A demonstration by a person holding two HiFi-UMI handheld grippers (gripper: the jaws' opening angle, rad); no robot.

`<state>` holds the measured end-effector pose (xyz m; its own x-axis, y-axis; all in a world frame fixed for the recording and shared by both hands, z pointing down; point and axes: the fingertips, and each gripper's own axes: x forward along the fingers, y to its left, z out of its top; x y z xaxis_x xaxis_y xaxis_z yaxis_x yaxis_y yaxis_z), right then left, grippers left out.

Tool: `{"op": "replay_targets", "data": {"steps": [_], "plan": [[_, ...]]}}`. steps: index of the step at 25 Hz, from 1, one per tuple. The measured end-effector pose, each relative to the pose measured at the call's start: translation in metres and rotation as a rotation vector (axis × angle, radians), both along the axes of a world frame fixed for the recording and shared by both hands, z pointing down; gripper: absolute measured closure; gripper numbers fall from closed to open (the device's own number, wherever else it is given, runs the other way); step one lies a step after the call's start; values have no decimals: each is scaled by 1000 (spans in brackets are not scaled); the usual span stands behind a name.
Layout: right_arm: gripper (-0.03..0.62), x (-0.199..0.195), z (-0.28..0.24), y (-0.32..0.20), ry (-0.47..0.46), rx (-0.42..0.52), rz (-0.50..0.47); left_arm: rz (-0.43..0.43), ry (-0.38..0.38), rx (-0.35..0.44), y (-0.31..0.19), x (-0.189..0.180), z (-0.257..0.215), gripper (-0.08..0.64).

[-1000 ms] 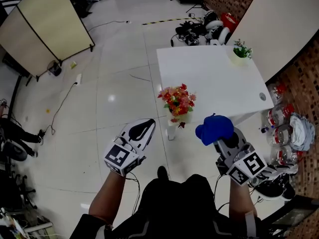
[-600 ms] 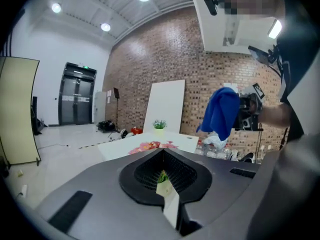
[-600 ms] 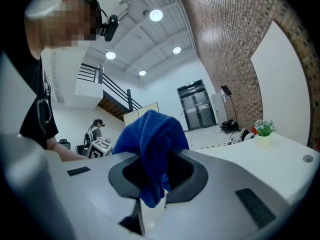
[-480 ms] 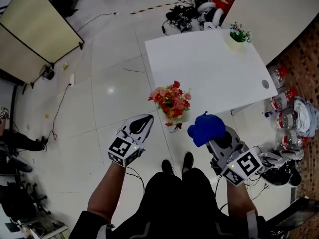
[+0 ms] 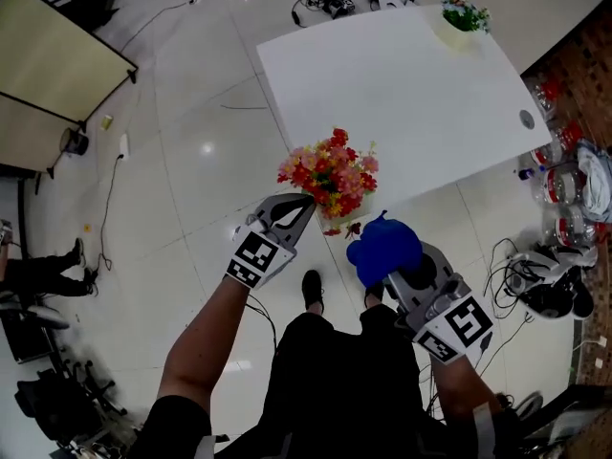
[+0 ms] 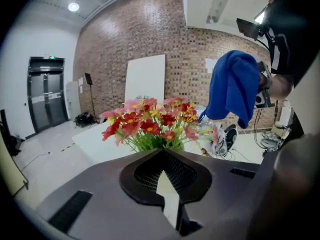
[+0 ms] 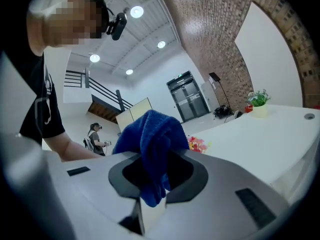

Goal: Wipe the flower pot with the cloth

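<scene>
None of the wiping looks begun, judging by how things lie. The white desk (image 5: pixel 402 94) fills the upper part of the head view. The flower pot (image 5: pixel 330 178) stands at its near corner, closest to the person. Red, pink and yellow blooms spread over the pot, so its own wall hardly shows from above, and in the left gripper view it is hidden behind the gripper's body. The left gripper (image 5: pixel 303 205) is just beside the blooms on their left, its fingers closed together on nothing and pointed at the pot. The right gripper (image 5: pixel 394 272) hangs off the desk's edge, near the pot on its right but apart from it. Its fingers are clamped on the blue cloth (image 5: pixel 384 246), which bunches above them in a loose ball. A smaller green plant (image 5: pixel 463 13) sits on the far corner, well apart. So the cloth is in hand and close to the pot, which seems the only part done; what is left is likely to steady the pot, press the cloth to its wall and rub round it
</scene>
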<state>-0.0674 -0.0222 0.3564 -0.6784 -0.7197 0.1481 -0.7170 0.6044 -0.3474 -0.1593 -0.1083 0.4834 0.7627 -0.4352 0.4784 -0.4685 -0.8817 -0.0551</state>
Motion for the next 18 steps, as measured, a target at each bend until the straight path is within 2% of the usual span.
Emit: {"op": "replay_targets", "data": {"steps": [7, 12, 15, 18], "plan": [[548, -50, 57, 11, 3, -45, 91, 166, 20, -8, -11, 12, 25, 558], [548, -75, 96, 1, -2, -54, 140, 193, 58, -43, -15, 17, 33, 558], [548, -98, 114, -7, 57, -36, 91, 209, 56, -63, -16, 18, 34, 558], [548, -121, 134, -15, 94, -56, 40, 227, 9, -63, -17, 19, 33, 558]]}}
